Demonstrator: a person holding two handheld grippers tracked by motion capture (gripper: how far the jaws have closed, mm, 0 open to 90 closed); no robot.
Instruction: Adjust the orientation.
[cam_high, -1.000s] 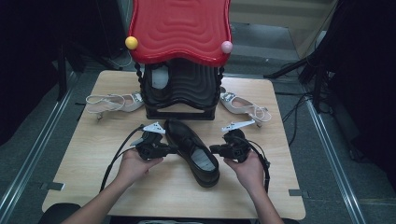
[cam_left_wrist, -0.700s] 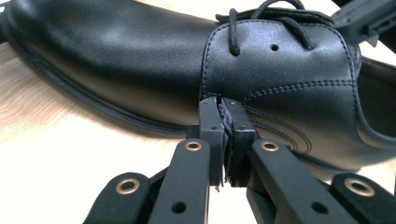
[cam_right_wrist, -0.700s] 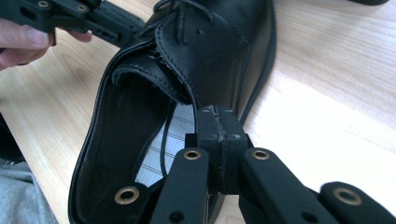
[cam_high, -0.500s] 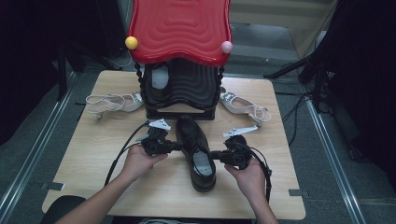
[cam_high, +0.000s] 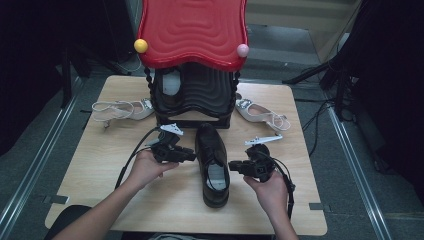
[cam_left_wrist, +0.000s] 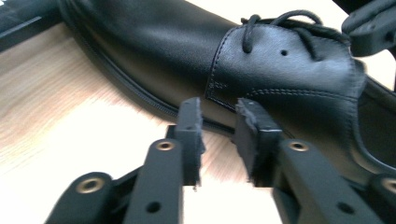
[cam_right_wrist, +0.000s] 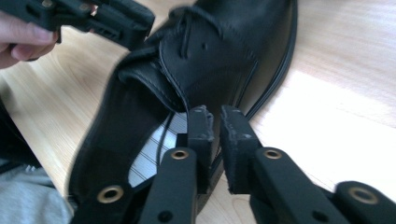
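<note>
Black lace-up shoe (cam_high: 212, 162) lies mid-surface (cam_high: 90, 170), toe toward black-and-red shoe rack (cam_high: 195, 90). Left gripper (cam_high: 190, 155) at shoe's left side, fingers (cam_left_wrist: 191, 126) apart, just been opening, nothing between. Right gripper (cam_high: 234, 166) at shoe's right flank, fingers (cam_right_wrist: 236, 135) slightly apart, just been opening, off leather. Pale sandals (cam_high: 120, 109) (cam_high: 260, 114) flank rack. No readable writing.
</note>
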